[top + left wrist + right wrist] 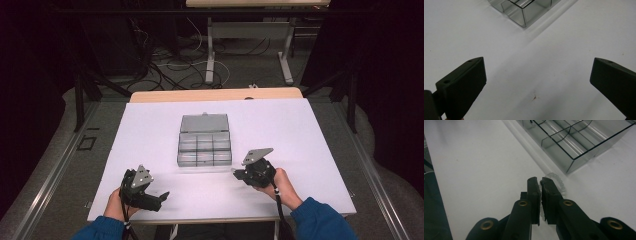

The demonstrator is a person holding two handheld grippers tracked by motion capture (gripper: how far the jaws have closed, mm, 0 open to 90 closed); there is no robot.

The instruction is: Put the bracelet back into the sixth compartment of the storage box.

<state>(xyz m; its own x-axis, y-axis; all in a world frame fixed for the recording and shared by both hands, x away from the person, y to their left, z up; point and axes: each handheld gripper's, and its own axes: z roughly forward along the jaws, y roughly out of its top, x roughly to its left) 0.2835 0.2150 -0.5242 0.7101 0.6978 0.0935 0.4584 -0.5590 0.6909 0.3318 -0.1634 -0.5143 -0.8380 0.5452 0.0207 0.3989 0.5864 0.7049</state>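
While the clear compartment box (204, 145) sits lid-open mid-tabletop (300, 130), the right gripper (540, 180) rests just beside its near corner, fingers together, and the left gripper (537, 75) waits well short of the box, fingers apart. A careless nudge could likely slide that light box away.

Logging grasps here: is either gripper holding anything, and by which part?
Nothing is held. The left gripper is open; the right gripper is shut with nothing between.
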